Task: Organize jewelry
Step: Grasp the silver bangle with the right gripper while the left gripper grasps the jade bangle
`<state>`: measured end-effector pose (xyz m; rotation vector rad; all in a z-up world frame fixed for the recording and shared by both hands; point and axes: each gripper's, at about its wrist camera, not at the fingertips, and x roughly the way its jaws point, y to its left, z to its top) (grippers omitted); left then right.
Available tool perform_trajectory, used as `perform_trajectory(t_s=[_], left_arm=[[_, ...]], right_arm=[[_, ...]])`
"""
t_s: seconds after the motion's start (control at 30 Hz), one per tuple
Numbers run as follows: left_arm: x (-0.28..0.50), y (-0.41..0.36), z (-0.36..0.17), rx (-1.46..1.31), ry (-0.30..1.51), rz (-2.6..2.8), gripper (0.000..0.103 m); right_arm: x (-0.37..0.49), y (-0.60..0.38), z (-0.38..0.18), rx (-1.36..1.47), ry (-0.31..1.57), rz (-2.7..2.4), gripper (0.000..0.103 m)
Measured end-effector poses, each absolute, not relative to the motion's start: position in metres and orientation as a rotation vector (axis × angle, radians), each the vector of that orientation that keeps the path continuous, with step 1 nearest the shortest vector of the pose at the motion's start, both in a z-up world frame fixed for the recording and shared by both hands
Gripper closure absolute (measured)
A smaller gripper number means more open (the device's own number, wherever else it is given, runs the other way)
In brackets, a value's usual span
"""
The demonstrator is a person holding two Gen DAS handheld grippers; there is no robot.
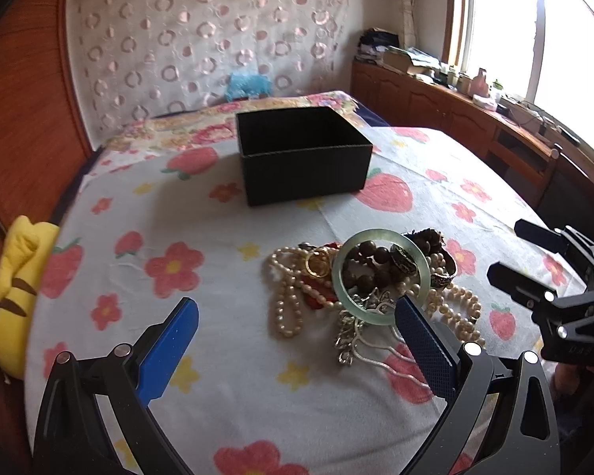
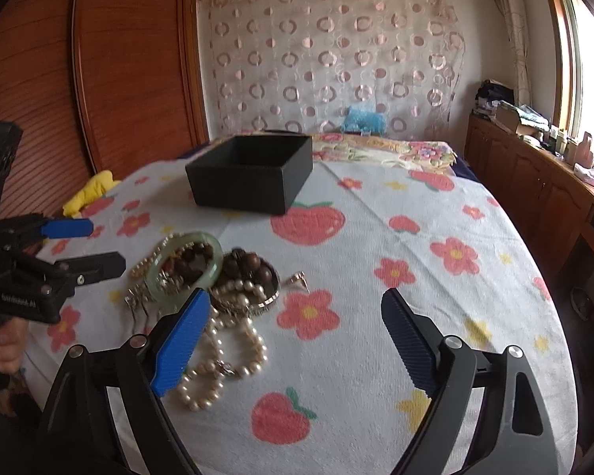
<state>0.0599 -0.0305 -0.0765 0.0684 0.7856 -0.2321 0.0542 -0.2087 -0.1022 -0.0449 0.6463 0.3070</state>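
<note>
A pile of jewelry lies on the flowered bed cover: a pale green jade bangle (image 1: pixel 380 277) (image 2: pixel 186 265), dark wooden beads (image 1: pixel 372 265) (image 2: pixel 241 265), a pearl necklace (image 1: pixel 289 297) (image 2: pixel 225 356), a gold ring (image 1: pixel 317 263) and silver pieces (image 1: pixel 352 332). An open, empty black box (image 1: pixel 303 152) (image 2: pixel 253 172) stands beyond the pile. My left gripper (image 1: pixel 297 316) is open, its right finger at the bangle's near edge. My right gripper (image 2: pixel 297 308) is open and empty, right of the pile; it also shows in the left wrist view (image 1: pixel 530 261).
A yellow plush toy (image 1: pixel 18 289) (image 2: pixel 89 192) lies at the bed's left edge by a wooden headboard (image 2: pixel 111 71). A blue item (image 1: pixel 247 85) sits at the far end by the curtain. Wooden cabinets (image 1: pixel 455 114) run along the right under the window.
</note>
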Motion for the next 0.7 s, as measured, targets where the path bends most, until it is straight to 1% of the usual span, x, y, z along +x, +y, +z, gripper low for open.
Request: perform_trajectory(t_s=[0.07, 0.1, 0.13, 0.17, 0.23, 0.27, 0.33, 0.47, 0.5, 0.67, 0.7], left_arm=[[0.066, -0.031, -0.08, 0.066, 0.797, -0.238, 0.011], [0.069, -0.031, -0.081, 0.063, 0.803, -0.246, 0.018], [0.073, -0.031, -0.083, 0.055, 0.813, -0.257, 0.023], [0.075, -0.032, -0.084, 0.048, 0.819, -0.265, 0.025], [0.083, -0.032, -0.086, 0.043, 0.834, -0.283, 0.037], [0.086, -0.034, -0.088, 0.042, 0.843, -0.292, 0.04], [0.09, -0.035, -0.09, 0.027, 0.855, -0.32, 0.052], [0.097, -0.042, -0.093, 0.022, 0.868, -0.35, 0.067], [0.099, -0.044, -0.094, 0.022, 0.874, -0.351, 0.073], [0.106, -0.047, -0.098, 0.038, 0.877, -0.332, 0.078], [0.106, -0.048, -0.098, 0.038, 0.875, -0.332, 0.084]], right_arm=[[0.055, -0.211, -0.104, -0.035, 0.653, 0.312, 0.013], [0.054, -0.212, -0.104, -0.034, 0.653, 0.314, 0.013], [0.054, -0.211, -0.104, -0.035, 0.655, 0.314, 0.013], [0.054, -0.212, -0.105, -0.036, 0.657, 0.316, 0.013], [0.054, -0.212, -0.105, -0.034, 0.659, 0.319, 0.013], [0.054, -0.213, -0.105, -0.032, 0.661, 0.318, 0.013], [0.056, -0.214, -0.104, -0.022, 0.665, 0.314, 0.013], [0.057, -0.216, -0.104, -0.005, 0.67, 0.312, 0.013], [0.057, -0.216, -0.105, -0.004, 0.671, 0.312, 0.013], [0.057, -0.214, -0.105, -0.014, 0.667, 0.314, 0.013], [0.058, -0.214, -0.106, -0.016, 0.667, 0.316, 0.013]])
